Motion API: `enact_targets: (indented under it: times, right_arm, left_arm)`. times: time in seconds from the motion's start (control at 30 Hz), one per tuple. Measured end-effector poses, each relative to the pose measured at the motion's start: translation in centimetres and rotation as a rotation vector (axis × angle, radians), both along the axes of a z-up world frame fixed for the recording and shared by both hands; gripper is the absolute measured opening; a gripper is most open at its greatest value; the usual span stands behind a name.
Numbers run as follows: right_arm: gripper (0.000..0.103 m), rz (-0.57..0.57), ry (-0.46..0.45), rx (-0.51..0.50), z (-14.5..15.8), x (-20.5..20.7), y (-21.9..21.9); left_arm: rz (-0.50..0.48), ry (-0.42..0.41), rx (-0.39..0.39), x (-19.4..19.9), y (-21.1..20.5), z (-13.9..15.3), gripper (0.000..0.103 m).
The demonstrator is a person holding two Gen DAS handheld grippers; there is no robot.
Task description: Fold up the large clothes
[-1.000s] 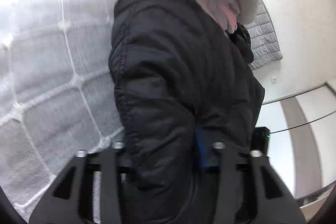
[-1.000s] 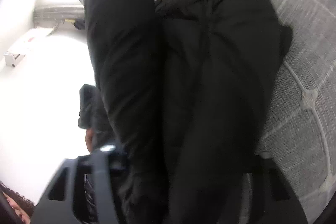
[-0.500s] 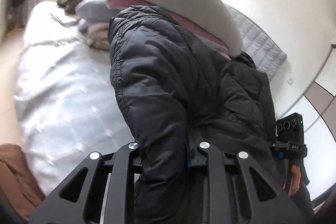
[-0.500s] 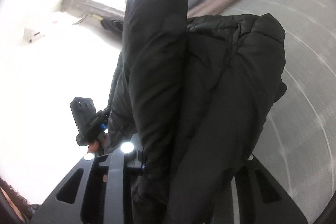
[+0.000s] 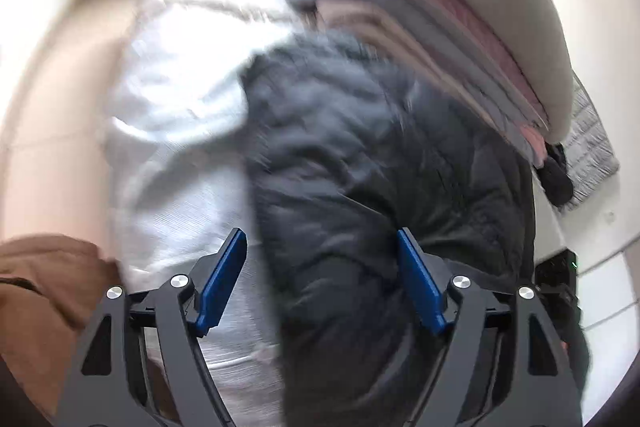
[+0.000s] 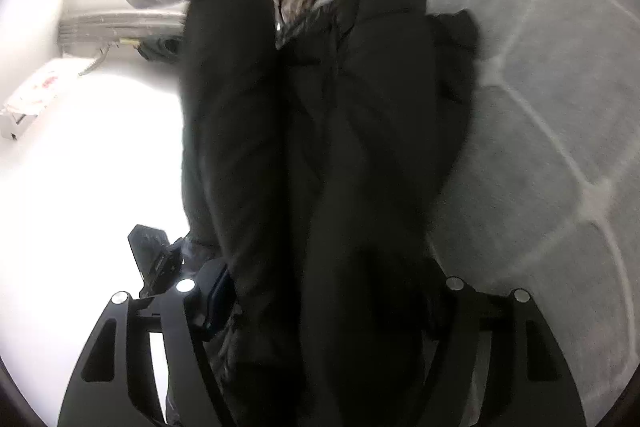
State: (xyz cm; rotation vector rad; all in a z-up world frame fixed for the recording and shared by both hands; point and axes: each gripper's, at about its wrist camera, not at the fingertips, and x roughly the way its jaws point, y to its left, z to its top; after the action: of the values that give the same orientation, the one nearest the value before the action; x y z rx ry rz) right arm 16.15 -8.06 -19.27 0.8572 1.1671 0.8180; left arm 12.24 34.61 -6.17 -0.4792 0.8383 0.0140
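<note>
quilted mattress (image 6: 560, 67), stacked folded bedding (image 5: 460, 39)

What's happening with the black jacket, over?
Both hand-held grippers opening, left, right. Black jacket folded on bed, between jaws. Stacked clothes close behind.

left wrist view: motion blur is smearing the black puffer jacket (image 5: 360, 187) and folded pile (image 5: 460, 39) | right wrist view: jacket is covering the right gripper (image 6: 332, 291) pads; frame bottom is cutting its near end; floor is washing out white
</note>
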Motion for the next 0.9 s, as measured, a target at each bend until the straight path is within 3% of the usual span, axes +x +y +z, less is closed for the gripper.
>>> enact_targets:
  times: [0.1,0.27,0.4,0.47,0.6,0.73,0.83,0.9]
  right_arm:
    - [0.075,-0.063,-0.046,-0.126,2.2,-2.4,-1.1]
    - [0.081,-0.154,-0.312,-0.405,8.8,-11.3,-0.8]
    - [0.086,-0.178,-0.548,-0.485,12.4,-18.9,0.7]
    - [0.087,-0.179,-0.613,-0.493,13.0,-21.9,0.0]
    - [0.087,-0.179,-0.663,-0.471,13.5,-24.8,0.2]
    - [0.090,-0.173,-0.655,-0.431,15.3,-21.3,2.2]
    - [0.093,-0.126,-0.596,-0.361,14.9,-17.5,3.6]
    - [0.093,-0.084,-0.482,-0.342,11.8,-14.3,4.5]
  left_arm:
    - [0.081,-0.031,0.162,-2.7,-0.8,2.2,0.076]
    - [0.079,-0.081,0.395,-7.9,-5.9,5.0,0.077]
    - [0.036,-0.140,0.479,-11.3,-8.8,7.0,0.077]
    - [0.026,-0.175,0.460,-13.0,-10.0,7.7,0.077]
    - [0.025,-0.229,0.416,-16.6,-11.8,7.9,0.077]
    - [-0.007,-0.240,0.467,-16.7,-13.3,7.3,0.078]
    - [-0.003,-0.238,0.477,-16.7,-13.5,7.1,0.078]
    - [0.003,-0.240,0.469,-16.6,-13.1,7.1,0.078]
